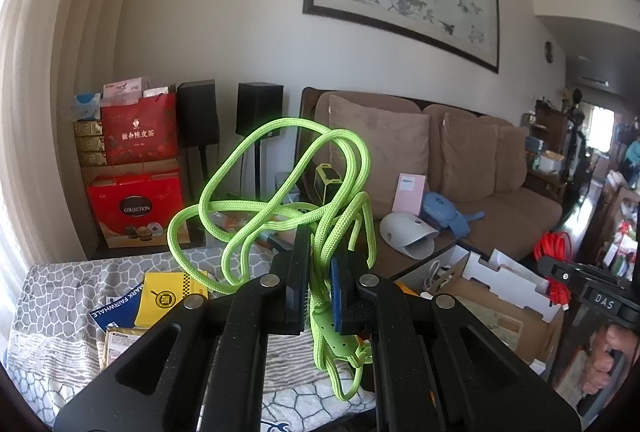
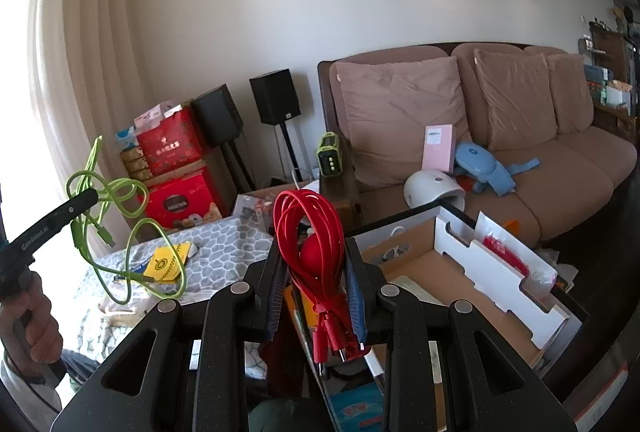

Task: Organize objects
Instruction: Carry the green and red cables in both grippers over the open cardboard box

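Closest to the lens in the left wrist view is the left gripper [image 1: 320,286], pads clamped on a lime green cord [image 1: 280,192] that's lifted up over the patterned table cover [image 1: 60,296]. Most of the cord is loose, with big loops springing out above the fingers and a bit of it dangling underneath. Right gripper [image 2: 314,284] is squeezed on a neat red cable bundle [image 2: 310,228], held in the air just beside the open cardboard box [image 2: 420,272]. Looks like both cables are headed for that box, though that's just a guess from the task.

What could go wrong: the green cord is the messy one. Those floppy loops could catch on the yellow packet [image 2: 164,264] or other clutter on the table and drag something off, or hook the white divider [image 2: 500,272] on the way into the box. Only a few strands seem pinched, so a snag could pull it right out of the grip. With both hands this close together, the green loops could also tangle with the red bundle.
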Available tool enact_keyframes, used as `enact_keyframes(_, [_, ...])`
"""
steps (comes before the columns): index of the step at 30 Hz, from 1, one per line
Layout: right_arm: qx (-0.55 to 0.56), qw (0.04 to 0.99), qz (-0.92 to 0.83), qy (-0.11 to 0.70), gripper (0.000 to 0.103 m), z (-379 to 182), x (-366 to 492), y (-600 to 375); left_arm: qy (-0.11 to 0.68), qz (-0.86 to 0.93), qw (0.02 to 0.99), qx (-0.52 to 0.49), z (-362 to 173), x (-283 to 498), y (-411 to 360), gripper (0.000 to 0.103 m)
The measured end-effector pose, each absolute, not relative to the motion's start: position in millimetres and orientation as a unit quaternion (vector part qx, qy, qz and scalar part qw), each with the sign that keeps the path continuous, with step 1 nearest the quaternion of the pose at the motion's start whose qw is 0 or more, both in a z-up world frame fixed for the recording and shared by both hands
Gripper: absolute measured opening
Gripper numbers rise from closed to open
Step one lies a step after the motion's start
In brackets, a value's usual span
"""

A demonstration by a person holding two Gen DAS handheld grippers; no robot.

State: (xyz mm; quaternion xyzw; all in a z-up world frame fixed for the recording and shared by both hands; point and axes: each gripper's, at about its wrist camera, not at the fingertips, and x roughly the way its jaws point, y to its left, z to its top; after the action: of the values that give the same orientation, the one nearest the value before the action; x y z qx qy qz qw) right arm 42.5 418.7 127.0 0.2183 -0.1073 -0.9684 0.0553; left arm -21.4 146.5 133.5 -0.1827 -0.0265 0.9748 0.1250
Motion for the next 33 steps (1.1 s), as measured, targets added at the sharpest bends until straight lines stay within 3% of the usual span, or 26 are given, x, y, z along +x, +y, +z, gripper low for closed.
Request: enact_keyframes(33, [0.220, 0.043, -0.967, -0.118, 0.027, 126, 46, 432, -0.016, 0.974, 0.145, -0.175, 139, -22, 163, 0.008])
